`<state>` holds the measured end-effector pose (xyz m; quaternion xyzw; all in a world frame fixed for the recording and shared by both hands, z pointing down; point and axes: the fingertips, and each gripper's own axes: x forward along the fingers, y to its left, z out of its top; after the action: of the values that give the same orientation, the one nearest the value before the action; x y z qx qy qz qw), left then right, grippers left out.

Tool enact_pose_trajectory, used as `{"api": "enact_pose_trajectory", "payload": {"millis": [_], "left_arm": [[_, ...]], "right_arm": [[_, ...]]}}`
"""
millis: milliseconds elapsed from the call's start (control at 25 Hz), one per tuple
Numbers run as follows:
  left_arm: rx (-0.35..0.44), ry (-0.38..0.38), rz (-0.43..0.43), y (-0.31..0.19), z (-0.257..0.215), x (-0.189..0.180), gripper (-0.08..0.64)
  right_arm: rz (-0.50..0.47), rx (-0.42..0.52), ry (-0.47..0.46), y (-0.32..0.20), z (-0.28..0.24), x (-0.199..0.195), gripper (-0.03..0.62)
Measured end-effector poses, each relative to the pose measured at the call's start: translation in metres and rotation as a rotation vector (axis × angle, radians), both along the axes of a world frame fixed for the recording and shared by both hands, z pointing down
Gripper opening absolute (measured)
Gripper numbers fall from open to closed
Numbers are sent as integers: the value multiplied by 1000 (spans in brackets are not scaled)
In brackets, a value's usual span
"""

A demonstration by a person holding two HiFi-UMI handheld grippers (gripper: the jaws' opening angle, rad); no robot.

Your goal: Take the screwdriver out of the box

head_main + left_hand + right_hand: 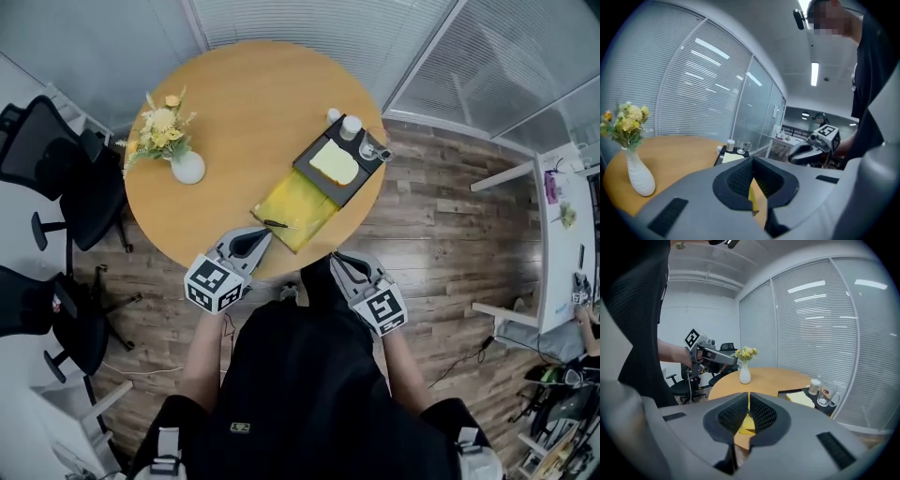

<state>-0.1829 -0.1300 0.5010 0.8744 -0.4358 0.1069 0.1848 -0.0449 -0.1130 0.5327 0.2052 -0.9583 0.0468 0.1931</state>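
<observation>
Screwdriver (277, 225): crosswise in box (302, 199), just ahead of left gripper (253, 242).
Left gripper: nearer; jaws together, empty.
Right gripper (341, 260): farther; jaws together, empty.

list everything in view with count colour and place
table: 1, wood, centre
vase of flowers: 1, white, yellow blooms, table's left
box: 1, yellow, table's near edge
screwdriver: 1, dark, box's near end
tray: 1, black, behind box
pad: 1, pale yellow, on tray
white containers: 2, tray's far end
glass mug: 1, clear, tray's far corner
office chairs: 2, black, left of table
left claw: 1, grey, shut, empty
right claw: 1, grey, shut, empty
</observation>
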Motion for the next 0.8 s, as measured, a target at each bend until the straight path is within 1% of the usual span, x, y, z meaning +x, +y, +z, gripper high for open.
{"api": "enact_pose_trajectory", "payload": {"millis": [120,240,360,440,480,560,640,680,800], "left_arm": [[-67,-129,99,-9,29,11,6],[-99,-206,184,-22,47,18,6],[-118,-286,234,-35,66,15,6],[-141,-349,278,-42,86,13,8],[-156,-372,296,-45,95,12,10],[-182,-391,308,-52,108,9,62],[-197,-406,315,-60,116,8,71],[-201,-426,330,-64,120,8,75],[-227,-518,433,-66,138,14,88]], "right_arm": [[-29,1,-4,-20,0,-4,11],[-36,1,-5,-48,1,-4,11],[-33,7,5,-67,4,-1,11],[-15,-2,9,-75,7,4,10],[-1,-11,10,-77,9,6,11],[26,-38,18,-76,15,11,11],[44,-60,25,-73,22,16,11],[49,-67,26,-72,26,18,11],[50,-86,42,-69,35,23,10]]}}
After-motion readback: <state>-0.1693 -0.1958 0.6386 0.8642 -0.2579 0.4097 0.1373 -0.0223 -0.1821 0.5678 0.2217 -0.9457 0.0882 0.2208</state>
